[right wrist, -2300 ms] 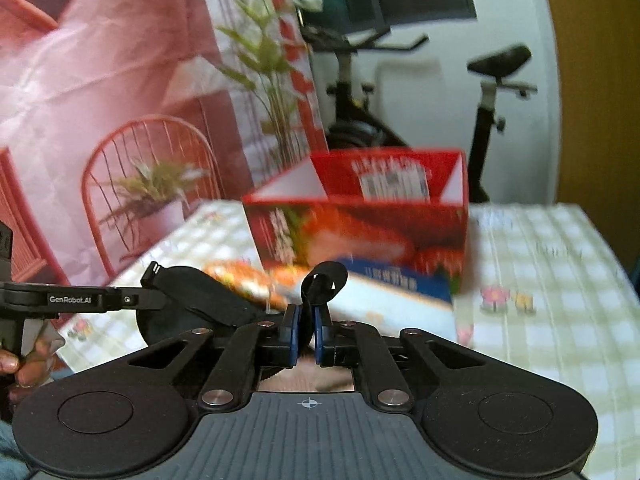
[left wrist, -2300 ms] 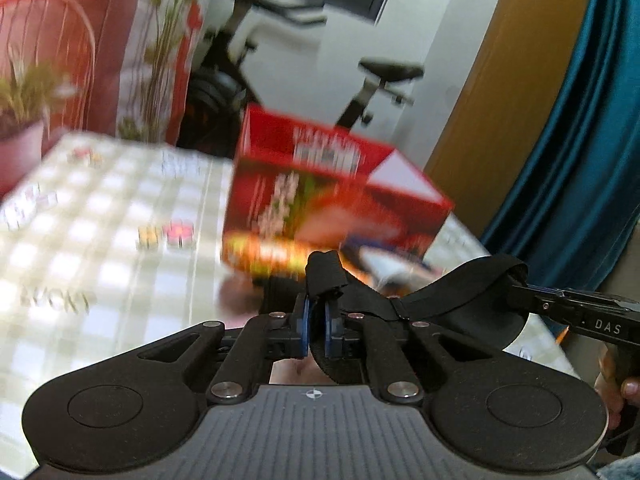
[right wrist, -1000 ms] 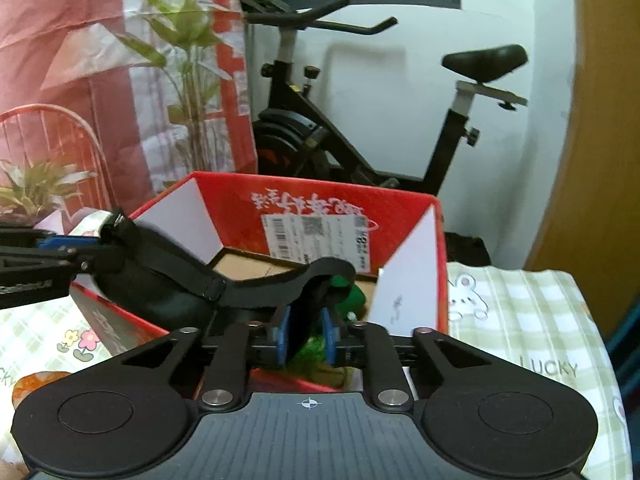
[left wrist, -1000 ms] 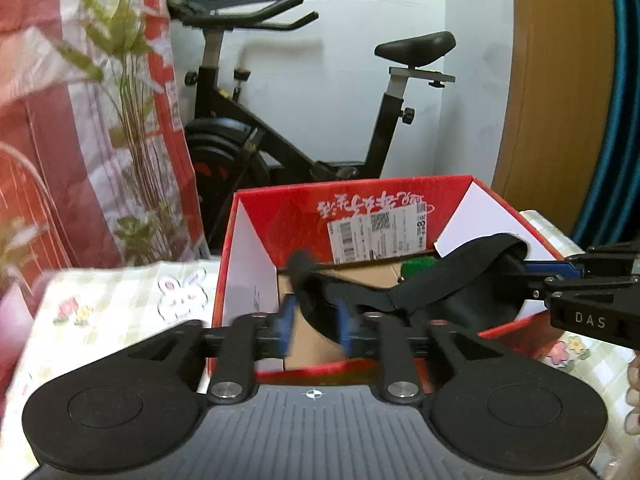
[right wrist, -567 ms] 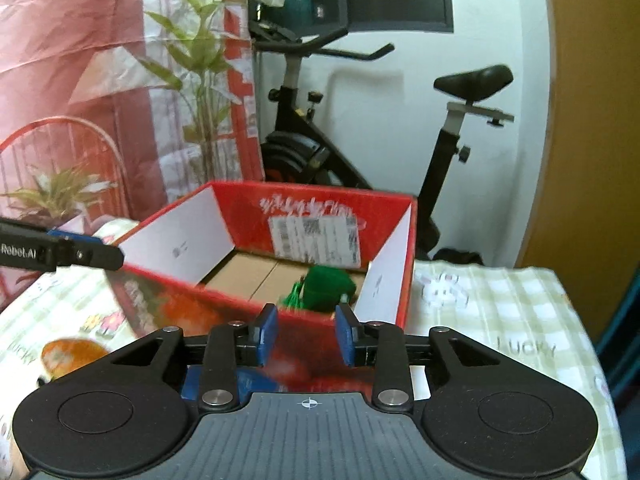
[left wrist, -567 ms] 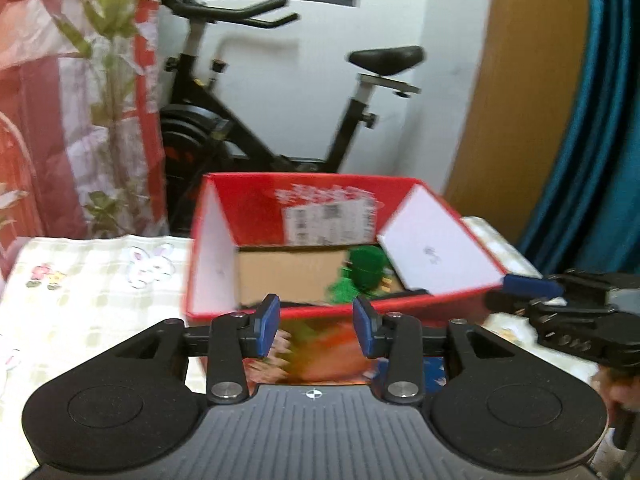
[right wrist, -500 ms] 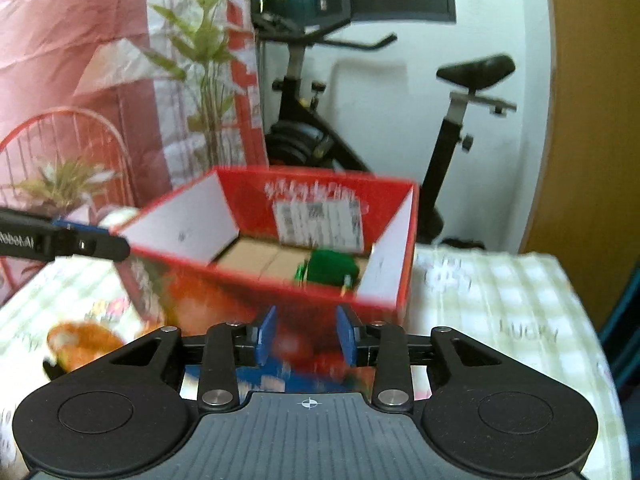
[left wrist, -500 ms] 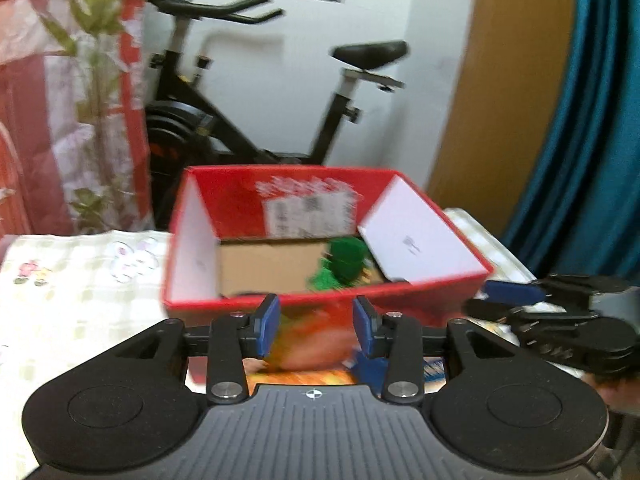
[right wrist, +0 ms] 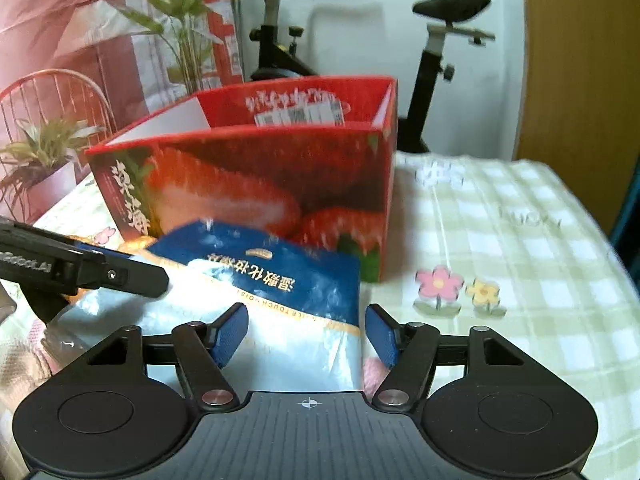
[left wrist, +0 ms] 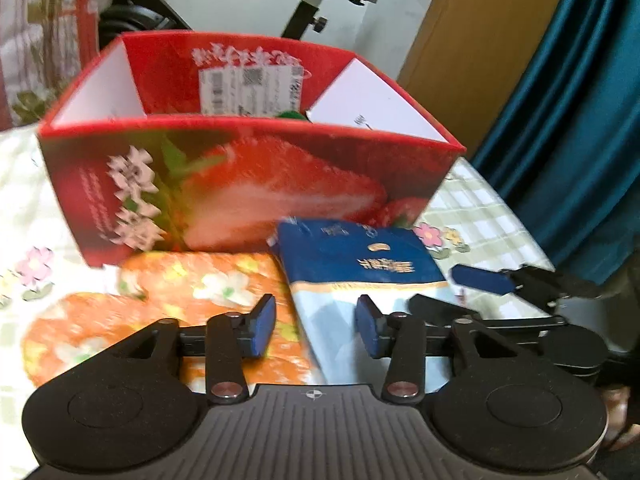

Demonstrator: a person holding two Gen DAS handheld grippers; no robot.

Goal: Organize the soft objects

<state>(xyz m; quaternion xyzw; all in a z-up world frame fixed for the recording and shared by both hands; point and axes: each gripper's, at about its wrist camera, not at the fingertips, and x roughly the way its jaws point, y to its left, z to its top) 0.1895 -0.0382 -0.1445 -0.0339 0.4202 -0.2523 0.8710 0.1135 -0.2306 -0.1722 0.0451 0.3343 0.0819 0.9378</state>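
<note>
A red strawberry-print box [left wrist: 248, 176] stands open on the checked tablecloth; it also shows in the right wrist view [right wrist: 256, 184]. A bit of green soft item [left wrist: 291, 115] peeks above its front wall. In front of the box lie a blue and white tissue pack [left wrist: 360, 268], also in the right wrist view [right wrist: 272, 296], and an orange floral soft item [left wrist: 168, 312]. My left gripper [left wrist: 316, 330] is open and empty, low over these two. My right gripper [right wrist: 306, 334] is open and empty over the tissue pack.
An exercise bike [right wrist: 360, 60] and a tall plant [right wrist: 180, 40] stand behind the table. A potted plant [right wrist: 40, 168] and a red wire chair [right wrist: 52, 92] are at the left. A blue curtain [left wrist: 580, 120] hangs at the right. Flower stickers [right wrist: 460, 284] mark the cloth.
Both grippers let go of the black soft item over the box and opened. Both have since dropped down and back to the packs in front of the box.
</note>
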